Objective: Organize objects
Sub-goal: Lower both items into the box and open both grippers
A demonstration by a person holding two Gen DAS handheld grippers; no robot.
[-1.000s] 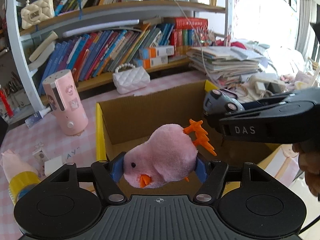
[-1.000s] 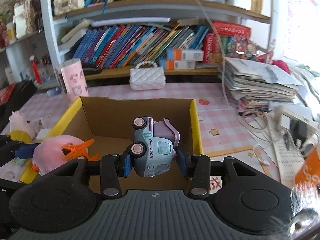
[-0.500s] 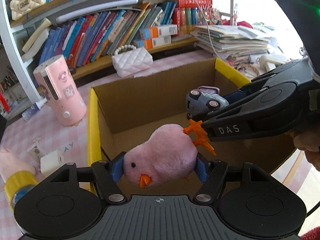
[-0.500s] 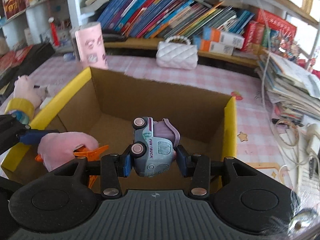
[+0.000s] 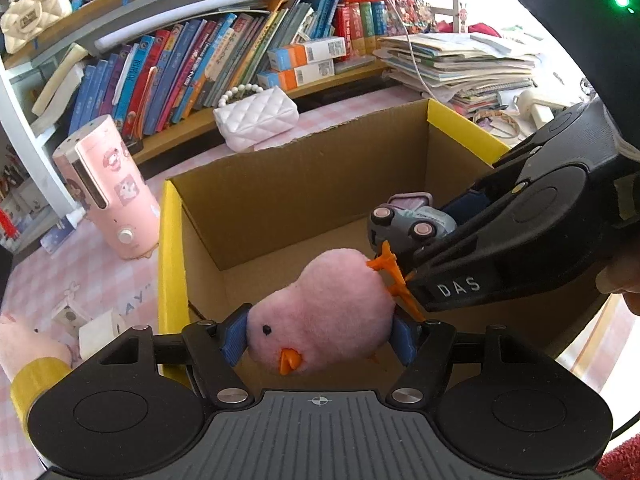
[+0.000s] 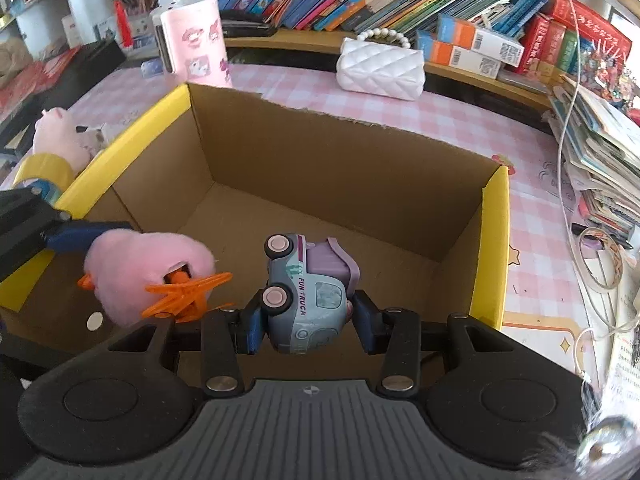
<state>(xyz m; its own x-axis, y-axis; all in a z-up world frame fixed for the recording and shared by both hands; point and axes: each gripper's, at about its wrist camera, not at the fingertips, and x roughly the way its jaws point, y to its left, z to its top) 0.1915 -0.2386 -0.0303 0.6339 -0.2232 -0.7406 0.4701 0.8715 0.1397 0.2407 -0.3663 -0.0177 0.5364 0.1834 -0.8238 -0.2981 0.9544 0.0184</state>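
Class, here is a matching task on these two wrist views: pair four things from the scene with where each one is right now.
Things
1. pink plush chick
2. toy truck
3. white quilted purse
4. pink cylinder

Places
A. on the table behind the cardboard box
B. in the right hand-held gripper
C. on the table left of the box
D. in the left hand-held gripper

Pairs: 1-D, 2-B, 3-A, 4-C
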